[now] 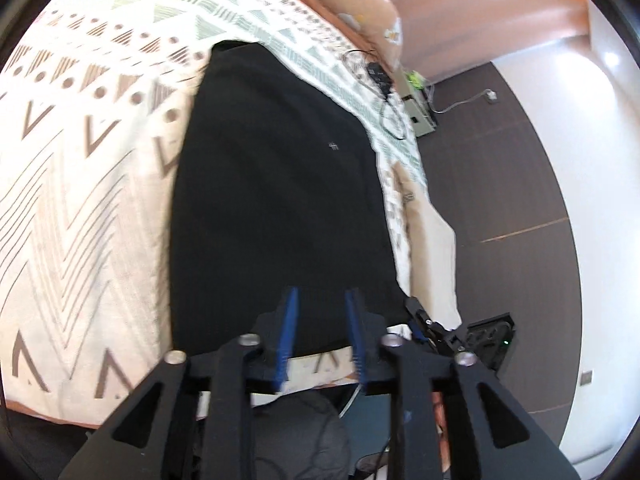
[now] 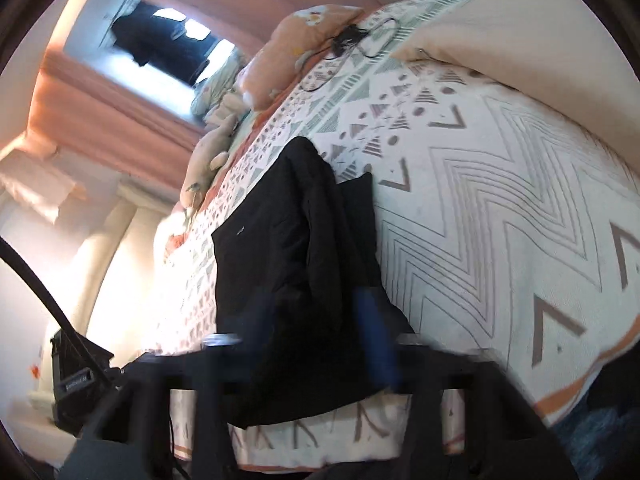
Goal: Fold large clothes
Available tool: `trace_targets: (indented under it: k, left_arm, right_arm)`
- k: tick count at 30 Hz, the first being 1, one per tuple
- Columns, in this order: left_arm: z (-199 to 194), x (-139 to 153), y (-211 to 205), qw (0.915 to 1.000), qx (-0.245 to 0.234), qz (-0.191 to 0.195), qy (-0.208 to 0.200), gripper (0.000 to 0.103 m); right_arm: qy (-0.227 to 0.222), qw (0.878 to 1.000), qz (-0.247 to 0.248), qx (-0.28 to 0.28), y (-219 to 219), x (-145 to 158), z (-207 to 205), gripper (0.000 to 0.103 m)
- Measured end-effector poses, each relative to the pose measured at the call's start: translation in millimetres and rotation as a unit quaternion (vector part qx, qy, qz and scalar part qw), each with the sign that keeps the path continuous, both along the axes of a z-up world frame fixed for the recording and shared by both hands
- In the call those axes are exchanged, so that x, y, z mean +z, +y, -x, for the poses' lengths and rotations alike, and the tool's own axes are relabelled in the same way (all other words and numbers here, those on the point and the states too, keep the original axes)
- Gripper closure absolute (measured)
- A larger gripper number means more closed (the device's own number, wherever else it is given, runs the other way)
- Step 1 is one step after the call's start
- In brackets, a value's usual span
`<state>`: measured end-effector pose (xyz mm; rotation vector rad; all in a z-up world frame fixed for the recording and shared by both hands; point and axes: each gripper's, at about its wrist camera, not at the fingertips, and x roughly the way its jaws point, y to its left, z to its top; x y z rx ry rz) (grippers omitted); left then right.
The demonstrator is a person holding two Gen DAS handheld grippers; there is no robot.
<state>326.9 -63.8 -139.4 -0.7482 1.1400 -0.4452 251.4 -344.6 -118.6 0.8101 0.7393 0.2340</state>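
A large black garment (image 1: 276, 184) lies on a patterned bedspread (image 1: 80, 168), folded into a long strip. My left gripper (image 1: 320, 300) is open with blue pads, empty, over the garment's near hem. In the right wrist view the same garment (image 2: 296, 248) shows a fold along its right side. My right gripper (image 2: 316, 312) is blurred but open, jaws apart over the garment's near end, holding nothing. The right gripper also shows at the bed's edge in the left wrist view (image 1: 424, 324).
Pillows (image 2: 296, 56) and a soft toy (image 2: 208, 160) lie at the head of the bed. Black cables (image 1: 380, 80) lie on the bedspread near them. A bedside box (image 1: 418, 108) stands on the dark floor (image 1: 500, 184). A window (image 2: 160, 44) with pink curtains is beyond.
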Motion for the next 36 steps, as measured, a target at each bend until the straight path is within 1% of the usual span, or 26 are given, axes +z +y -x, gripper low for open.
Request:
trace_targets:
  k: [1,2,3,5,7,9,12,13,18,20,22,25,28,30,32,34,36]
  left_arm:
    - [0,-3,1,1.0,0.003,-0.004,0.004,0.053]
    - [-5,-3,-5,0.9999,0.007,-0.006,0.006,0.035]
    - [-4,-7,-5,0.9999,0.012,-0.006,0.006,0.026]
    - [-4,-14,-5,0.9998,0.019,-0.007,0.007,0.026]
    - [-3,-20,3,0.9992,0.031,-0.022,0.012,0.026]
    - [-3,-25,4,0.9988,0.032,-0.034,0.014,0.026]
    - [-5,-31,2,0.9964,0.034,-0.076,0.015,0.026]
    - [-6,-34,3,0.996,0.034,-0.081,0.016,0.026]
    - [-8,-58,4,0.9928,0.034,-0.111,0.03,0.026]
    - [-9,-68,3,0.9917,0.029,-0.117,0.044,0.026]
    - [-11,-72,2,0.9917,0.025,-0.117,0.047,0.026]
    - [-11,-71,2,0.9922,0.022,-0.117,0.037,0.026]
    - [-13,-67,2,0.9933,0.022,-0.11,0.029,0.028]
    - [-15,-65,1,0.9938,0.019,-0.105,0.031,0.028]
    - [-17,-62,-1,0.9935,0.016,-0.108,0.031,0.028]
    - [-18,-55,1,0.9935,0.015,-0.11,0.024,0.028]
    - [-20,-45,5,0.9939,0.021,-0.107,0.012,0.028]
  right_arm:
    - [0.004,1.0,-0.005,0.006,2,-2,1,0.091]
    - [0.0,1.0,-0.009,0.011,3,-3,4,0.093]
    - [-0.004,1.0,-0.009,0.015,4,-2,6,0.094]
    - [-0.008,1.0,-0.015,0.024,5,-5,11,0.096]
    - [-0.005,1.0,-0.013,0.025,4,-10,15,0.097]
    - [-0.002,1.0,-0.007,0.021,4,-15,22,0.098]
    - [0.004,1.0,-0.003,0.014,2,-23,30,0.1]
    - [0.007,1.0,-0.002,0.012,2,-24,32,0.1]
    - [0.037,0.999,-0.008,0.003,-1,-41,34,0.1]
    - [0.058,0.998,-0.008,-0.002,0,-47,33,0.1]
    - [0.069,0.998,-0.005,-0.002,1,-48,32,0.1]
    - [0.067,0.998,-0.012,0.006,-2,-37,32,0.099]
    - [0.05,0.998,-0.017,0.016,-7,-16,32,0.099]
    - [0.038,0.999,-0.002,0.02,-8,1,30,0.099]
    - [0.03,0.999,0.011,0.024,-11,11,26,0.099]
    - [0.019,0.999,0.013,0.029,-12,21,20,0.098]
    - [0.015,0.999,0.032,0.035,-10,30,11,0.093]
